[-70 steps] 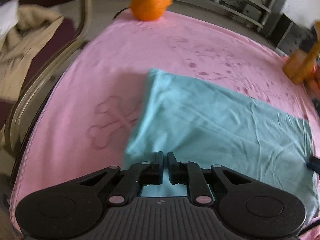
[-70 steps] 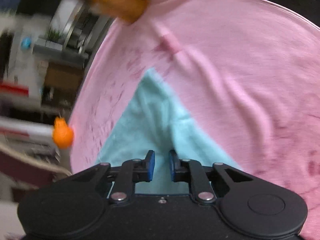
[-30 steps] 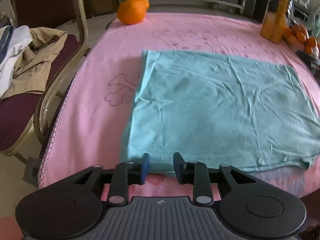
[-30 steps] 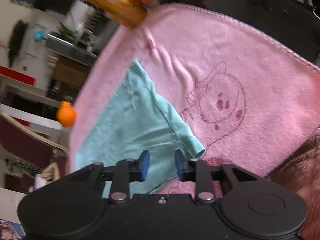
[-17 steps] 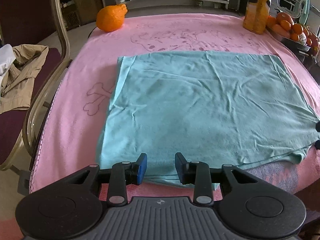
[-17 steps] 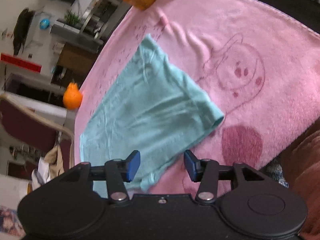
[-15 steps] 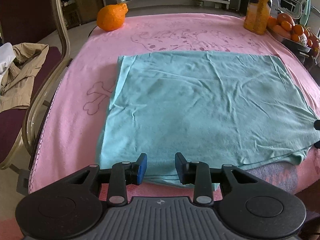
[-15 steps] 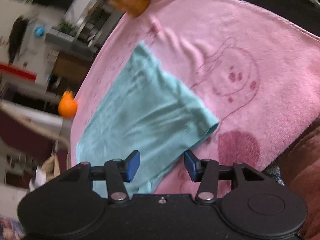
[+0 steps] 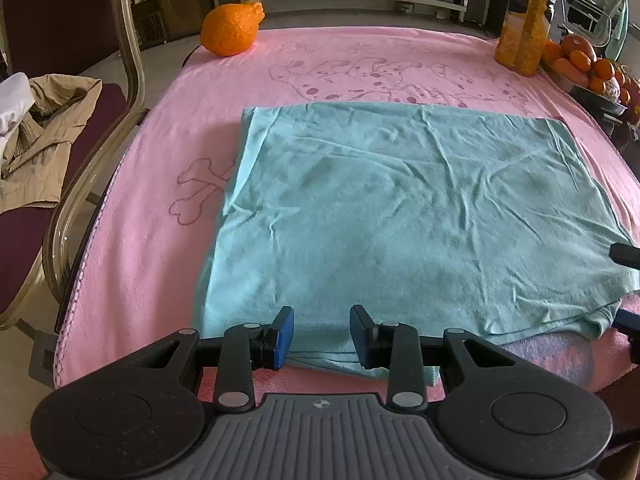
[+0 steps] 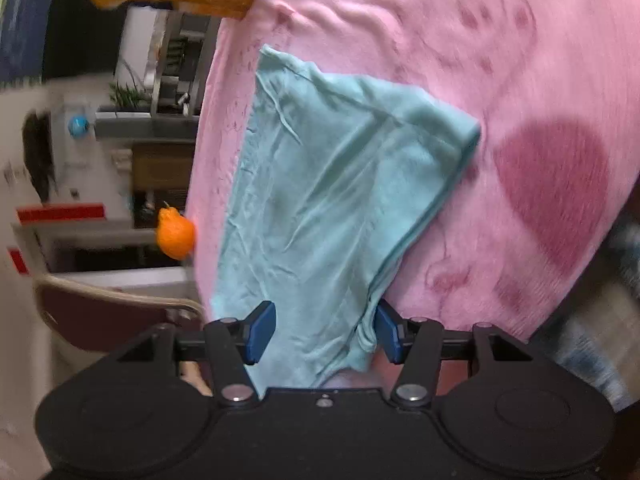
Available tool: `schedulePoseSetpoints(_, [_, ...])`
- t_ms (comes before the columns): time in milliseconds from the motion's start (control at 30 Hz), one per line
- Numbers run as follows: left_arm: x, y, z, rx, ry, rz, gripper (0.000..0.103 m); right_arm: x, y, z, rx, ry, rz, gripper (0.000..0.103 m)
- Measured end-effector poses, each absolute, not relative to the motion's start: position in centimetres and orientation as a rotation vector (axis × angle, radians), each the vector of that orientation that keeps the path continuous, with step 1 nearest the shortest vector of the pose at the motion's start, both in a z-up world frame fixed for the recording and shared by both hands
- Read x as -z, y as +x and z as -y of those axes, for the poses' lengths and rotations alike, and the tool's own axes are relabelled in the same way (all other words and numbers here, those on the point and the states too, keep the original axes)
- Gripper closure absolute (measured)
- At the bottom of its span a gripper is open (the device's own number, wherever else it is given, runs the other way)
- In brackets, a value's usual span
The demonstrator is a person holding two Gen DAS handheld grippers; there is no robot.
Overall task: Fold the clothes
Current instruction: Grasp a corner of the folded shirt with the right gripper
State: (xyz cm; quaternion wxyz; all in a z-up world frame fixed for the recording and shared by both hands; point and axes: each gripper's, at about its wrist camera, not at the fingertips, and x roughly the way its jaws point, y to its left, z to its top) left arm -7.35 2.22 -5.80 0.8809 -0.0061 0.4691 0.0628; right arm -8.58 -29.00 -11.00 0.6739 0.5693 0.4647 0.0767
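Observation:
A teal cloth (image 9: 400,208), folded into a rough square, lies flat on the pink towel (image 9: 140,240) that covers the table. My left gripper (image 9: 322,338) hangs open over the cloth's near edge, its blue pads clear of the fabric. In the right wrist view the same cloth (image 10: 320,200) runs away from me, and its near right corner lies between the fingers of my right gripper (image 10: 325,334). Those jaws are opening and the pads do not press on the cloth. A dark part of the right gripper (image 9: 624,256) shows at the cloth's right edge.
An orange fruit (image 9: 232,30) sits at the towel's far left corner. An orange bottle (image 9: 524,20) and a tray of fruit (image 9: 580,64) stand at the far right. A chair (image 9: 128,80) with a beige jacket (image 9: 44,136) stands left of the table.
Both grippers have parted their jaws and let the cloth lie flat, then drawn back to its near edge. The right gripper has rolled, sunk and widened its jaws.

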Motion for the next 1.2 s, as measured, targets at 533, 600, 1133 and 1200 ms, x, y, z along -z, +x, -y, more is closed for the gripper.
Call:
schedulePoseSetpoints(533, [5.4,-7.2,-3.4,-0.137,-0.078,-0.978,0.071,10.8,-8.0,29.1,-0.029,1.288,-0.776,0.055])
schedulePoseSetpoints(600, [4.9,-7.4,-4.4,-0.151,-0.107,-0.962,0.071,10.9,-6.8,28.4,-0.111,1.235,-0.836,0.058])
schedulePoseSetpoints(1133, [5.3,-8.2,-7.1,-0.221,-0.041,-1.080,0.075,9.6,-6.8,29.7,0.194,1.047,-0.761,0.097])
schedulePoseSetpoints(1200, [4.5,-9.2,-7.2,-0.220,-0.032,-1.061,0.074,8.1,-6.3,28.6,0.204,0.935,-0.756,0.097])
